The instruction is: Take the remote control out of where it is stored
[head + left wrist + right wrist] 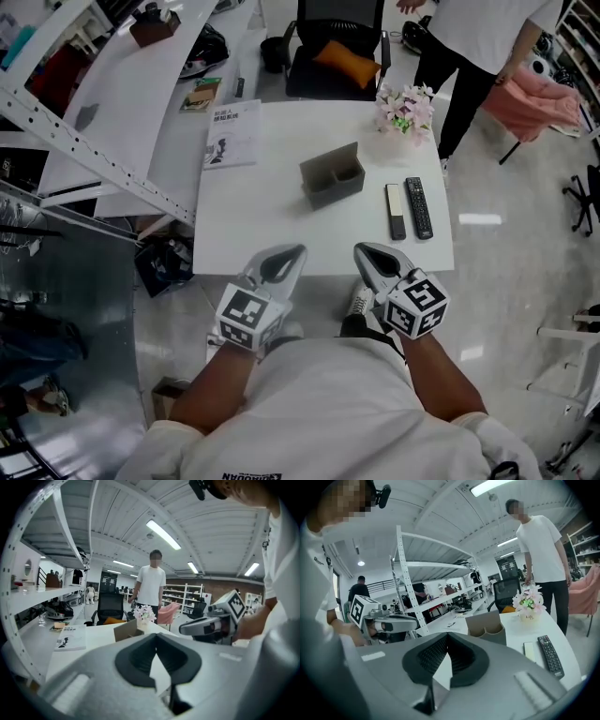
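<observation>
Right claw (360, 249) and left claw (300, 250) are both shut, empty. The remote control (418, 207) lies flat on the counter (262, 216) — ahead and rightwards of the right claw, the nearer one — its long axis pointing away.

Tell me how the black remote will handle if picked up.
The black remote is a slim bar, so probably stiff and light. Lying flat on the table, it shouldn't roll, though it might slide when pushed.

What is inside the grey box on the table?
Nothing shows inside the grey box: both compartments look empty from above. Its near wall hides part of the bottom.
</observation>
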`<state>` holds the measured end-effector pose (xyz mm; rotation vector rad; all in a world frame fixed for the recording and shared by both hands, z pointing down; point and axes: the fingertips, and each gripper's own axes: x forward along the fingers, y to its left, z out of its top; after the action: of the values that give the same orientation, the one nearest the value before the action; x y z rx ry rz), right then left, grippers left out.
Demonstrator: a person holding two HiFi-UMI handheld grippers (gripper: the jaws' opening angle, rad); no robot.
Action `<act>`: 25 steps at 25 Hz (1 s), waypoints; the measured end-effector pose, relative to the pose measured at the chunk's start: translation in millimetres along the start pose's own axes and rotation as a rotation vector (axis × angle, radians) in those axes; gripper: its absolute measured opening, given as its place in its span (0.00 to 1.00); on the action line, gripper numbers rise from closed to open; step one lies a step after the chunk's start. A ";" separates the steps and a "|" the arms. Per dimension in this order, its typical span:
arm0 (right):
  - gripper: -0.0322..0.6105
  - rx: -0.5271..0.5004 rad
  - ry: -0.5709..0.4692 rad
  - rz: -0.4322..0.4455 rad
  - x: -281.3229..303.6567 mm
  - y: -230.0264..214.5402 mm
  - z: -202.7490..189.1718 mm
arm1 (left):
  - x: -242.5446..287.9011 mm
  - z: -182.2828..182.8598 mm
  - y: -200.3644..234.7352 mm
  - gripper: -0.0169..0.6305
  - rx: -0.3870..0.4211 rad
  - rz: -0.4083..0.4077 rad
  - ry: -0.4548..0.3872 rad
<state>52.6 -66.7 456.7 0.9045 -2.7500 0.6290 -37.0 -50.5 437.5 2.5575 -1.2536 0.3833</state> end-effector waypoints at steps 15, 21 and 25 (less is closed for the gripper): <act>0.06 0.006 -0.060 -0.125 -15.4 102.3 -30.3 | -110.7 -29.9 -0.7 0.03 0.001 -0.073 -0.030; 0.06 -0.009 -0.063 -0.147 -25.3 114.7 -33.9 | -120.6 -29.3 -8.8 0.03 0.022 -0.094 -0.032; 0.06 -0.027 -0.051 -0.131 -26.9 118.0 -32.6 | -120.0 -25.1 -13.2 0.03 0.029 -0.090 -0.034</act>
<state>4.4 47.6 438.2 1.0984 -2.7086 0.5519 -100.4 53.4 417.5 2.6439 -1.1476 0.3422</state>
